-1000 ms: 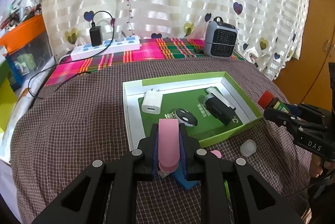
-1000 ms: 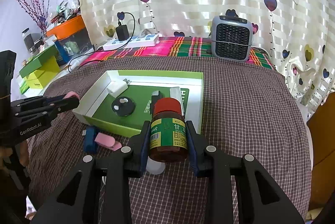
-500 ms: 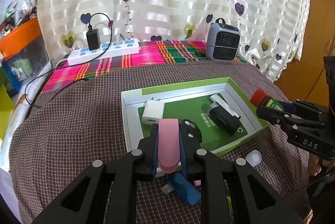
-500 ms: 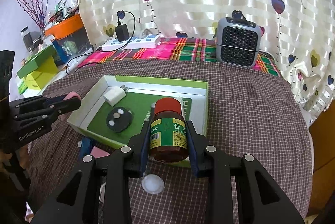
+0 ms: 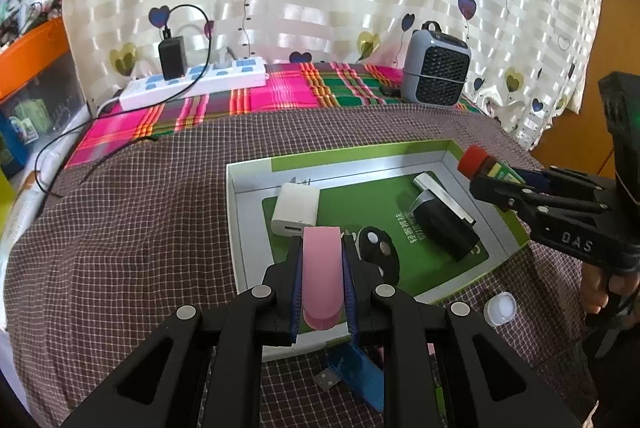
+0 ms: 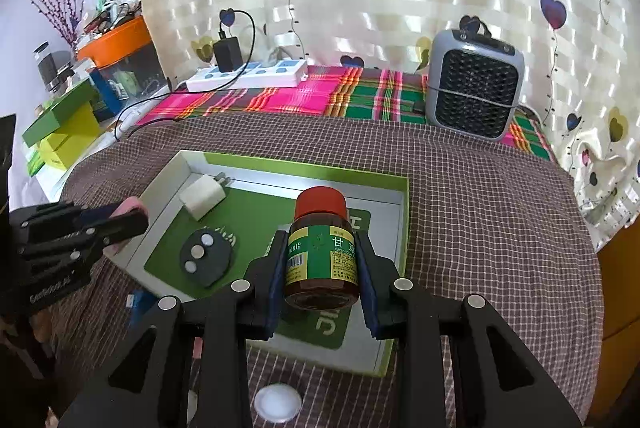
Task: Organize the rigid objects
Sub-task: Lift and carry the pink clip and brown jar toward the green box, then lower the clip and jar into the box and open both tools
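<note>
My left gripper (image 5: 322,256) is shut on a flat pink piece (image 5: 321,278) and hangs over the near left edge of the green-and-white box (image 5: 236,232). My right gripper (image 6: 320,248) is shut on a brown medicine bottle (image 6: 321,254) with a red cap, above the box's right part (image 6: 402,228). Inside the box lie a white charger (image 5: 295,207), a black oval remote (image 5: 378,252) and a black device with a silver clip (image 5: 442,220). From the left wrist view the right gripper (image 5: 476,173) comes in over the box's right rim.
A white bottle cap (image 5: 500,308) and a blue flat piece (image 5: 356,368) lie on the checked cloth in front of the box. A small grey fan heater (image 6: 474,87) and a white power strip (image 6: 250,75) stand at the back by the curtain. Boxes are stacked far left (image 6: 60,131).
Both grippers have moved forward over the box with their loads still held. The pink clip and blue piece near the box front have slid out of the right wrist view.
</note>
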Tool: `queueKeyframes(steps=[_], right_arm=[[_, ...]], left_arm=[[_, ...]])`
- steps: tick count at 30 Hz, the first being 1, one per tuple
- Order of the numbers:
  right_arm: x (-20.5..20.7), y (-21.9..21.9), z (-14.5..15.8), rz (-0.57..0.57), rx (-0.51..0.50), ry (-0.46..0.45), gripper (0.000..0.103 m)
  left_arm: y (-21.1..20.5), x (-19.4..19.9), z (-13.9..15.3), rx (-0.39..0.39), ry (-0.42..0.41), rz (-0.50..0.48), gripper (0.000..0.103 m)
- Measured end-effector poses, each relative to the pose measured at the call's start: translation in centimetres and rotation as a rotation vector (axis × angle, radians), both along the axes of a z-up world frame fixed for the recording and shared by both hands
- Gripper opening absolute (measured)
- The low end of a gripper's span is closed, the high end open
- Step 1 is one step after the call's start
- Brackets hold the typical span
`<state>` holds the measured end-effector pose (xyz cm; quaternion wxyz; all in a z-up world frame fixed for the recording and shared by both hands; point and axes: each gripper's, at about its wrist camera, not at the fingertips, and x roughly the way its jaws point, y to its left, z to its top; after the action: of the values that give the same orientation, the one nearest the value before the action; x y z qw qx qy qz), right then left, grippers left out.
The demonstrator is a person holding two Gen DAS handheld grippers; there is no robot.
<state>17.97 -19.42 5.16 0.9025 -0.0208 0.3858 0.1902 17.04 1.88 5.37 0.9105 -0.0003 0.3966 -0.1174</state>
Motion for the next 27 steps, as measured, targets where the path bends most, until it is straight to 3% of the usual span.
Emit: queueKeyframes(steps=[27], right_arm=[[5.7, 3.0, -2.8, 0.095, -0.002, 0.110, 0.033]], left_arm=[[-0.2, 3.2, -3.3, 0.007, 0.086, 0.007, 0.017]])
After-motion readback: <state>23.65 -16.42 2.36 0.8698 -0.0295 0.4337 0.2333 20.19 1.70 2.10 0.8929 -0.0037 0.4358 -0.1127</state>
